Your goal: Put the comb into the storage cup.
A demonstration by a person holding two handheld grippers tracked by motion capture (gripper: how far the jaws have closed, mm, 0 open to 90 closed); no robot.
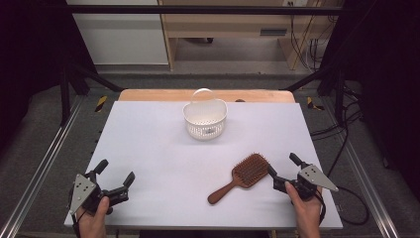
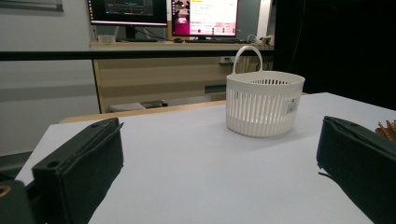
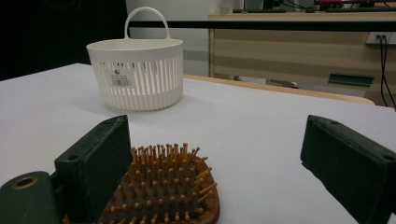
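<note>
A brown wooden hairbrush [image 1: 239, 177] lies bristles up on the white table [image 1: 163, 148], its handle pointing to the near left. Beside the brush head, to its right, my right gripper [image 1: 282, 165] stands open with nothing between its jaws; the bristles [image 3: 166, 186] show close by its left jaw. A white slotted basket [image 1: 205, 119] with a hoop handle stands at the far middle of the table, also as the basket [image 2: 263, 101] and the basket [image 3: 138, 72]. At the near left my left gripper [image 1: 115, 172] rests open and empty on the table.
Black frame rails run along both sides of the table, and a black bar crosses behind it. A wooden desk [image 2: 177, 70] with monitors stands beyond the far edge. Cables [image 1: 341, 134] trail on the floor at the right.
</note>
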